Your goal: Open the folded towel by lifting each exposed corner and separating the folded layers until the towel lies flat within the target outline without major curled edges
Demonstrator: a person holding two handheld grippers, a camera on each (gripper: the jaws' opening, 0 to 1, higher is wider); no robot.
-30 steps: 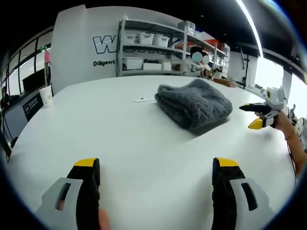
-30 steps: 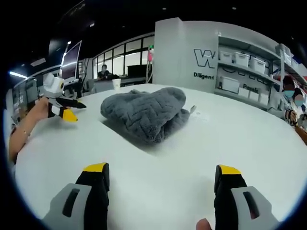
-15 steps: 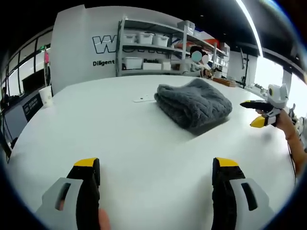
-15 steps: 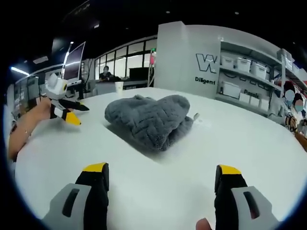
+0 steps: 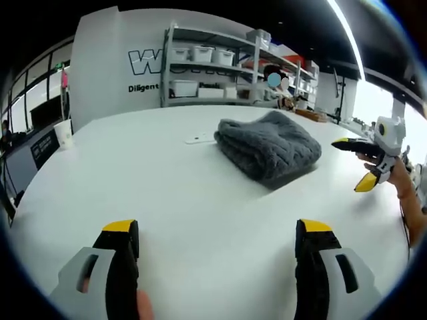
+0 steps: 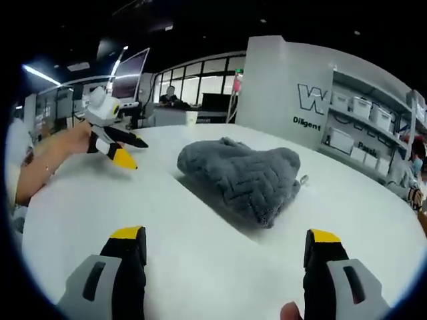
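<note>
I hold the left gripper low over the near part of the white table, its two yellow-tipped jaws spread wide with bare tabletop between them. It grips nothing. My right gripper sits in the same pose on its own side, jaws wide apart and holding nothing, pointed across the table at the towel.

The folded grey towel lies bunched on the table, toward the far side from my left gripper, untouched. In the right gripper view the same towel sits ahead and between the jaws' lines, well apart from them. A small white tag or slip lies on the table just beside the towel's far edge.

In the left gripper view the right gripper comes in from the right, carried in a hand, jaws parted, near the towel's side but not touching it. In the right gripper view the left gripper enters from the left likewise, held by a hand.

On the white wall I read a large "W" and "Diligent" below it; the rest is cut off by shelving carrying white bins. A paper cup stands at the table's far left edge.
</note>
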